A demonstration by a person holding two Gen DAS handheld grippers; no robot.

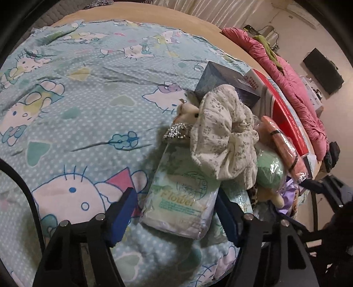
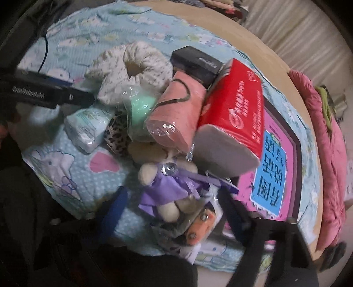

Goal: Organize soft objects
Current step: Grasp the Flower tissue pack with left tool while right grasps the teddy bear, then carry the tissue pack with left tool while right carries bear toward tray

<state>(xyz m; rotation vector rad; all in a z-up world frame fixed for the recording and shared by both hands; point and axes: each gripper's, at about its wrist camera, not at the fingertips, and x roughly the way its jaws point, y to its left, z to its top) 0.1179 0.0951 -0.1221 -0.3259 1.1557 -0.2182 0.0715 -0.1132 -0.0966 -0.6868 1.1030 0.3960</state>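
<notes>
A pale blue cartoon-cat blanket (image 1: 88, 106) covers most of the round tan table (image 1: 141, 11). A dark box (image 2: 195, 60) lies toward the table's far edge, with a pink book (image 2: 273, 176) flat near the right edge. A crumpled pink quilt (image 1: 293, 88) runs just beyond that edge. White curtains (image 2: 297, 33) hang behind.

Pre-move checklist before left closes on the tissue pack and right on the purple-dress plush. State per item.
1. Left gripper open: ok, jaws spread wide.
2. Tissue pack between the left fingers: ok, pads on either side; contact cannot tell.
3. Pack free to lift: not ok, white scrunchie overlaps its far end.
4. Right gripper open: ok.
5. Plush in purple dress between the right fingers: ok, but a printed packet sits there too.
6. Right view sharp enough to judge contact: not ok, blurred.
</notes>
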